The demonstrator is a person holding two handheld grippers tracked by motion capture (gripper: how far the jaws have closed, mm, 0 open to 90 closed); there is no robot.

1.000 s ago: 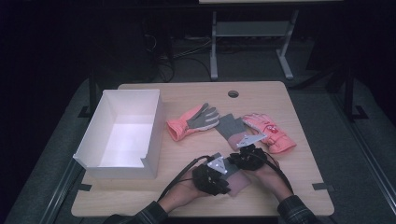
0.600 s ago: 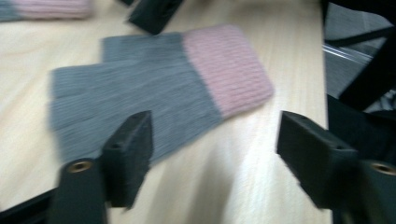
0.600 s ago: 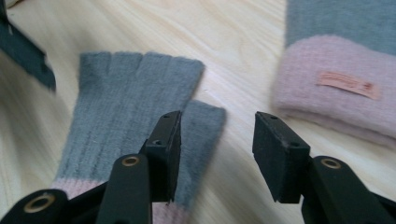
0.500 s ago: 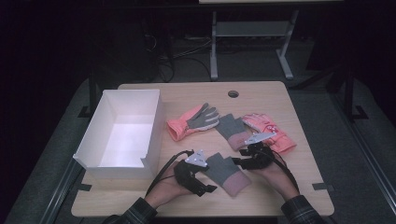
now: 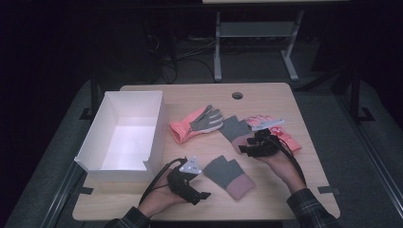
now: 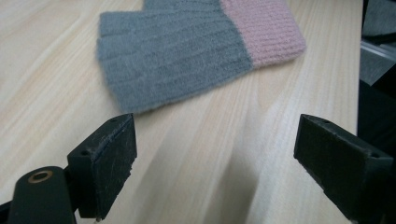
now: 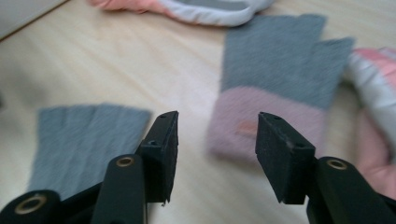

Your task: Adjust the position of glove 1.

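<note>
Left gripper (image 5: 199, 194) sits nearest me at the front edge of the table (image 5: 266, 209); I see its jaws spread wide with bare wood between them, and they have just been opening. Nothing is held. Just beyond its tips lies the near knitted mitten (image 6: 196, 46), grey with a pink cuff, flat on the wood and apart from the pads.

Further in and to the right, I have the right gripper (image 5: 244, 147) over the table with its jaws partly apart, having just opened, and nothing between them. In the right gripper view the pink cuff of the second knitted mitten (image 7: 275, 84) lies on the wood just past the pads (image 7: 166, 149), not pinched; I can't tell whether they touch it. The near mitten shows at that view's lower left.

Beyond that mitten lie a coral glove with a grey palm (image 5: 197, 122) and, at the right, a pink glove (image 5: 280, 133) partly hidden by the right gripper. A white open box (image 5: 90, 156) stands at the table's left side.
</note>
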